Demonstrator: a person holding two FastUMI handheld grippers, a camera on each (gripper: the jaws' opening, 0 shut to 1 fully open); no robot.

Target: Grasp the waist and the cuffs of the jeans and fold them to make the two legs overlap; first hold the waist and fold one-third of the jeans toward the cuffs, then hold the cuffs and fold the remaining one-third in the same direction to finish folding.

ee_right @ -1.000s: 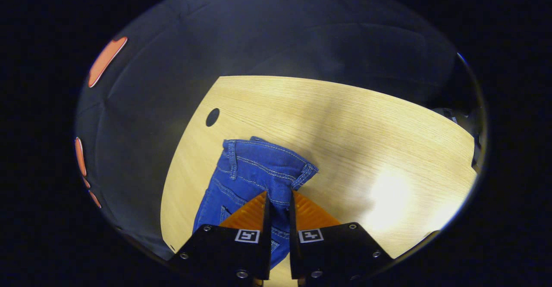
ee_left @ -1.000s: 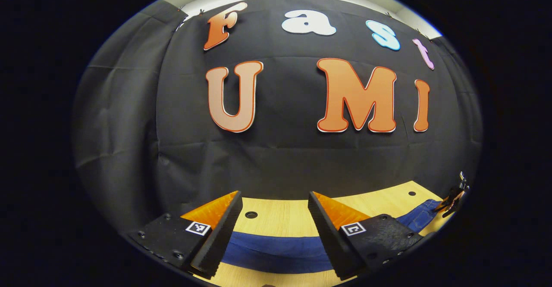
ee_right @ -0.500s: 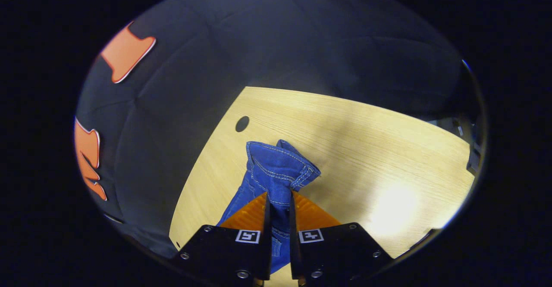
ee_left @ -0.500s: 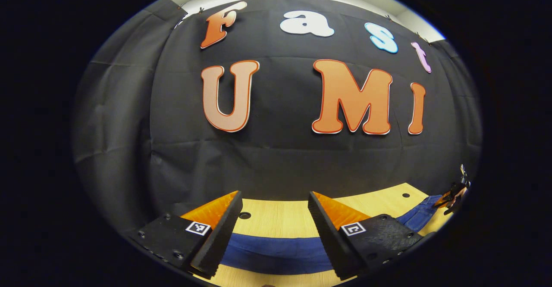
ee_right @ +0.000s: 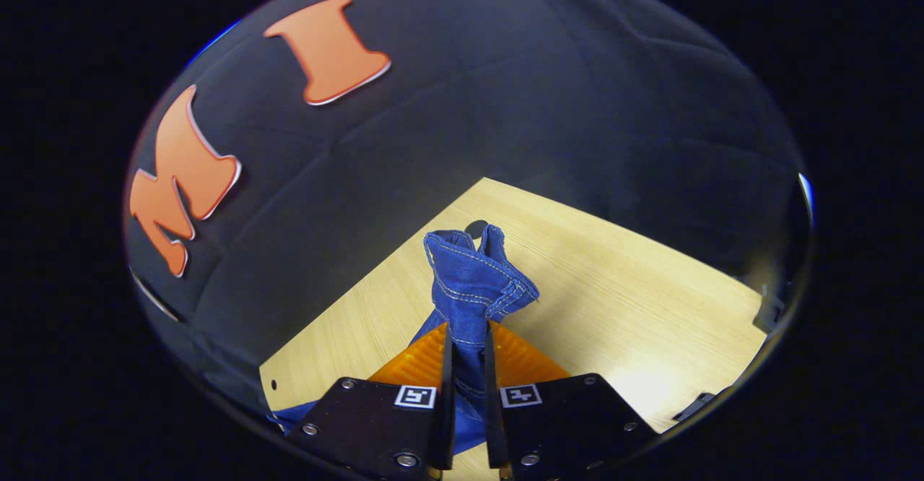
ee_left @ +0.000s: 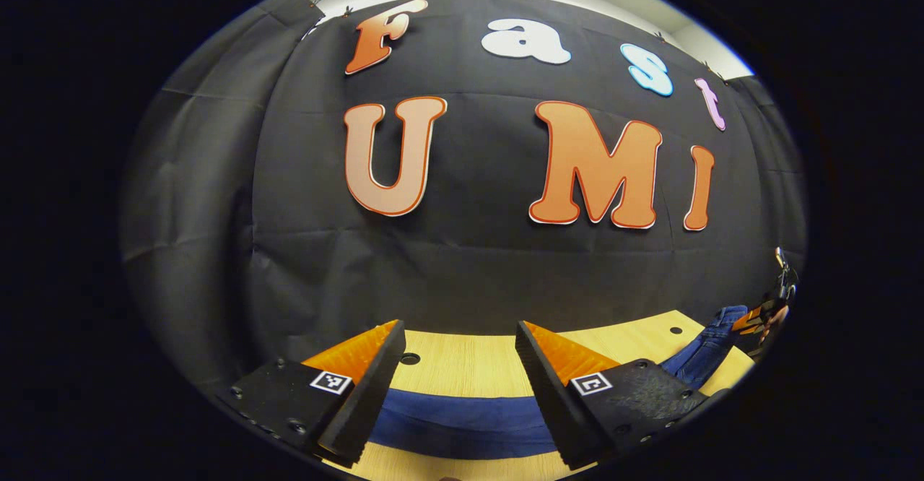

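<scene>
Blue jeans (ee_left: 462,423) lie across the wooden table (ee_left: 469,365) in the left gripper view, a dark blue band running between the fingers of my left gripper (ee_left: 462,387), which stands open above them. Far to the right in that view, the waist end (ee_left: 711,344) rises off the table toward the other gripper (ee_left: 769,315). In the right gripper view, my right gripper (ee_right: 465,336) is shut on the jeans' waist (ee_right: 473,279), whose stitched band bunches upright above the fingertips, lifted off the table (ee_right: 613,300).
Small round holes dot the table, one (ee_left: 410,359) near the left gripper's fingers and one (ee_right: 476,228) just behind the lifted waist. The black cloth wall (ee_left: 462,264) stands close behind the table's back edge.
The right gripper has lifted and tilted up with the waist, which went from lying flat to bunched upright. The left gripper has barely moved and stays open.
</scene>
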